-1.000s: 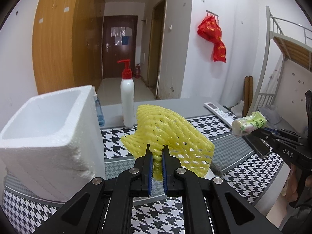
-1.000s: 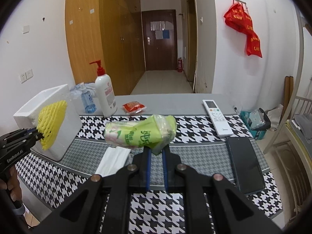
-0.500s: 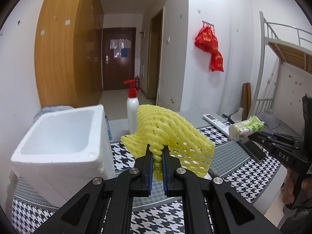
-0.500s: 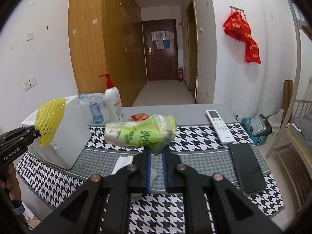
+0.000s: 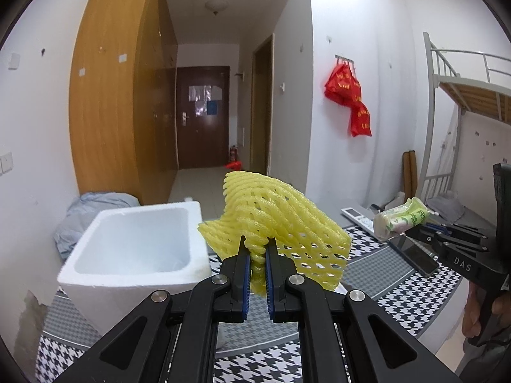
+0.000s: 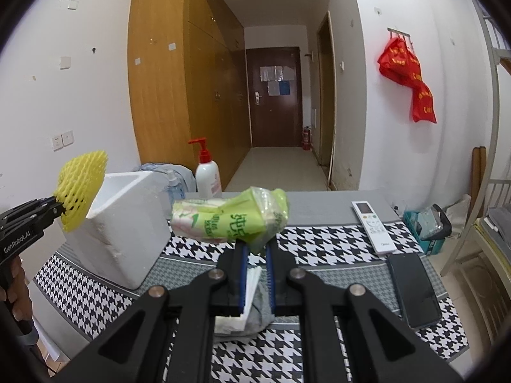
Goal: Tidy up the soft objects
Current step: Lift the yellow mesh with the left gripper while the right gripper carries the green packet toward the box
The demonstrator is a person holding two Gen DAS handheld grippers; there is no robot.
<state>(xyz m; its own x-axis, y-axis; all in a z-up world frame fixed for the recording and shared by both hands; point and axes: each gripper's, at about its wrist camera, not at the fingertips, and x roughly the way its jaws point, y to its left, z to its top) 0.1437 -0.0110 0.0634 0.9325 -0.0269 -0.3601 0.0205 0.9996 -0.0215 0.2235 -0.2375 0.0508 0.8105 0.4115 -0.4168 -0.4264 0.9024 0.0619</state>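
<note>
From your left wrist view, your left gripper had its blue pads pinched on the lower edge of the yellow foam net, which was up in the air to the right of the white foam box; the net hid whatever stood behind it, and the box's base was cut off by the gripper arms. The box's open inside looked bare as far as you could see into it. A bluish bundle lay behind the box, hard to identify. To your right, your right gripper gripped the green tissue pack, with the white remote and dark phone partly covered behind it. From your right wrist view, your right gripper was clamped on the tissue pack, held above the houndstooth cloth. Under the fingers sat white folded tissue and something grey, mostly hidden. The pump bottle and a small spray bottle stood behind the box. Far left, your left gripper held the net at the box's near rim; your hand was cut off at the edge.
</note>
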